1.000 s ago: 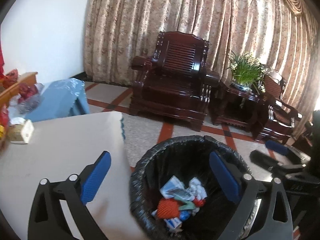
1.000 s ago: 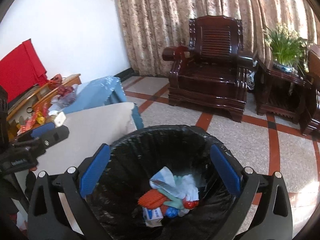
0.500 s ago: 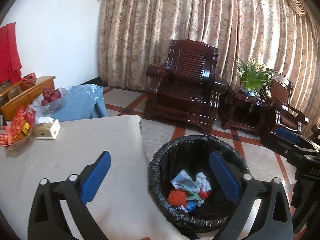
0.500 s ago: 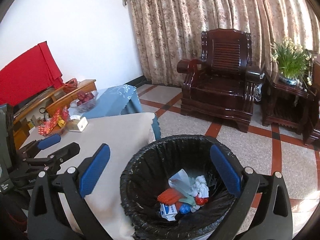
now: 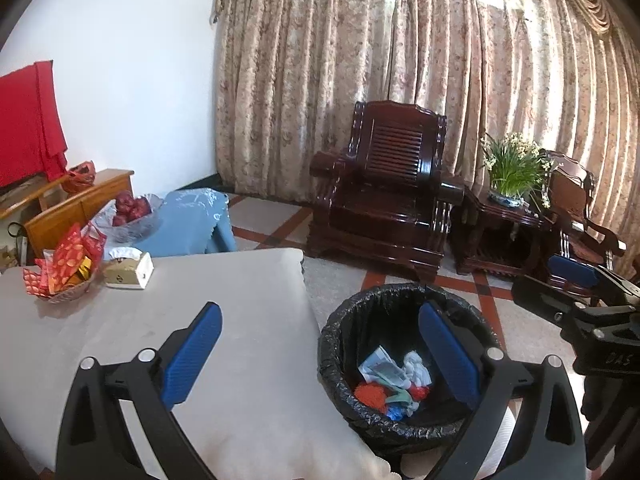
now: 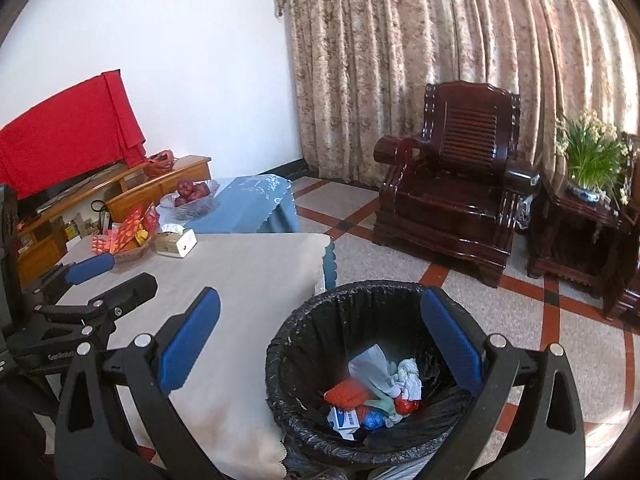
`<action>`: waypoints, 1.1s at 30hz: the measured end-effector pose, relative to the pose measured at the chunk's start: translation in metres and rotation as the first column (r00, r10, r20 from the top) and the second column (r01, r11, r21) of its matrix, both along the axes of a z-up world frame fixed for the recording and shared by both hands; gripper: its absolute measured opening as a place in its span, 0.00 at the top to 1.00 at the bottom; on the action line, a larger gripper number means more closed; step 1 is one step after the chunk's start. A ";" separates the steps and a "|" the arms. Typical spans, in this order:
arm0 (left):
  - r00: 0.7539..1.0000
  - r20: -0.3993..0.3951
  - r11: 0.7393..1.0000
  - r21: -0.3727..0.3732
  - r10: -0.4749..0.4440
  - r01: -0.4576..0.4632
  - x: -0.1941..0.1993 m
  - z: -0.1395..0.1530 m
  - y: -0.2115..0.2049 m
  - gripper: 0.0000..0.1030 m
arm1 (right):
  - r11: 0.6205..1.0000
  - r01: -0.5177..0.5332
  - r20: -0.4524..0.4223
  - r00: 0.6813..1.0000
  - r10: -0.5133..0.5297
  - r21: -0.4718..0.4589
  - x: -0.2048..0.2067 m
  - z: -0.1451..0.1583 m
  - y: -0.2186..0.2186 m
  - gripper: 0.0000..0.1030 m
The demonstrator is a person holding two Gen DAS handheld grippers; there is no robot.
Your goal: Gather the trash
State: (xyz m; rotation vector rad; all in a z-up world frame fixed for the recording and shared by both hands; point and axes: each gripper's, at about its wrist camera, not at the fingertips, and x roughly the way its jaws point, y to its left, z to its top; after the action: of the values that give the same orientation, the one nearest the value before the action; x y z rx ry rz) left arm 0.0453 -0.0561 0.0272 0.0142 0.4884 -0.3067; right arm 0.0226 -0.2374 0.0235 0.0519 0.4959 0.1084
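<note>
Currently, we find both grippers released and holding nothing.
We note the left gripper (image 5: 320, 356) and right gripper (image 6: 320, 344) above the black-lined trash bin (image 6: 320, 320), crumpled wrappers (image 6: 372, 388) inside, beside the beige-clothed table (image 5: 240, 280).

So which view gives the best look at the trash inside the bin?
The right wrist view: the trash lies almost fully exposed in the black-lined bin, including a white-and-blue packet at the front. The left wrist view shows the same pile smaller and farther off, with the bin's near rim hiding its lower edge.
</note>
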 end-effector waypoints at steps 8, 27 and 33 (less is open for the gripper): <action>0.999 0.031 1.000 -0.003 0.007 -0.007 -0.014 0.004 0.004 0.06 | 1.000 -0.009 0.000 1.000 0.009 0.004 -0.006 -0.002 0.007 0.05; 0.999 0.042 1.000 -0.004 0.017 -0.017 -0.019 0.006 0.008 0.06 | 1.000 -0.021 0.014 1.000 0.021 -0.004 -0.009 0.001 0.016 0.05; 0.999 0.042 1.000 -0.003 0.018 -0.018 -0.020 0.006 0.008 0.06 | 1.000 -0.026 0.013 1.000 0.026 -0.001 -0.007 0.000 0.019 0.05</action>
State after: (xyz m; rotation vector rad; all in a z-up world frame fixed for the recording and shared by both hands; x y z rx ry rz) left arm 0.0258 -0.0480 0.0333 0.0133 0.4467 -0.2886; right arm 0.0154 -0.2180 0.0239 0.0439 0.4835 0.1334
